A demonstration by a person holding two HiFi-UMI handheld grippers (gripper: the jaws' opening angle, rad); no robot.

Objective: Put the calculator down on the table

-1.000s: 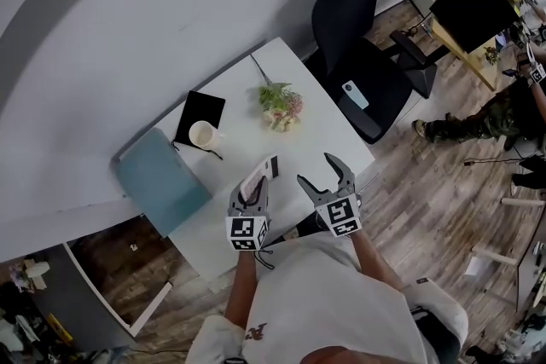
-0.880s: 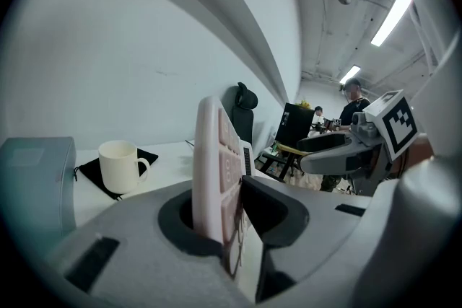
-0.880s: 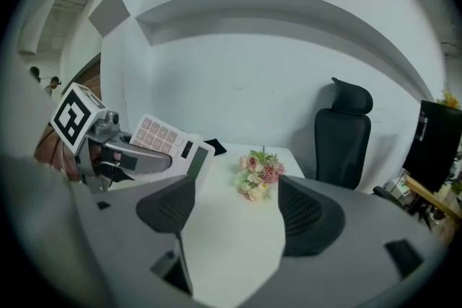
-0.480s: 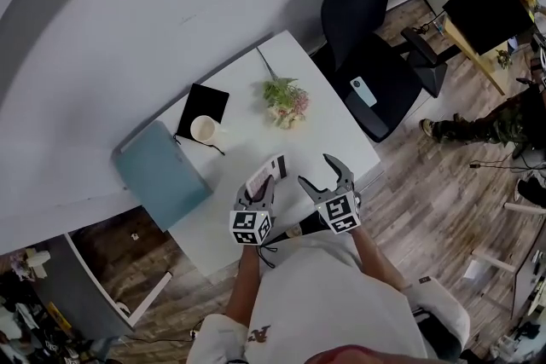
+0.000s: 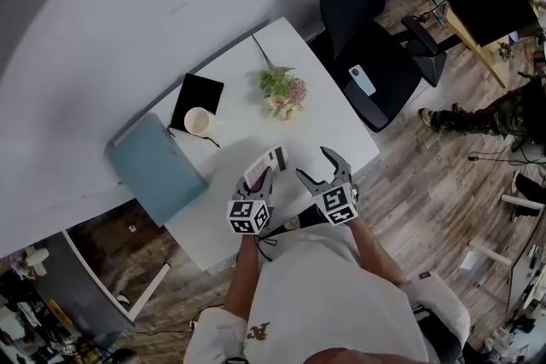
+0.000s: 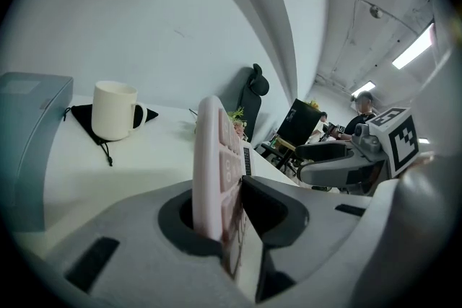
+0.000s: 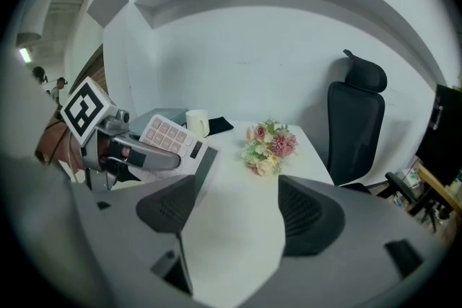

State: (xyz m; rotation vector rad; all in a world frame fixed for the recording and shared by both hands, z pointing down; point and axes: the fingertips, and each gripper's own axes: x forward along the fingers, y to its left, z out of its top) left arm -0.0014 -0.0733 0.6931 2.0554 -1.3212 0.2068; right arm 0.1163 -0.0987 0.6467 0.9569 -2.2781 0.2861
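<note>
Left tool (image 6: 234,187) clamps pink calculator (image 6: 211,155) over white table (image 5: 334,130).

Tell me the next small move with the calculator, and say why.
Probably lower the left gripper a little toward the white table before opening. Its jaws are shut on the calculator, which looks tilted and not yet resting on the surface. The right gripper is open and empty.

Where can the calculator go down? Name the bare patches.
Bare table lies between the flowers and the near edge, ahead of the open right hand-held gripper. Crowded at the left: teal box, cup and black pouch.
</note>
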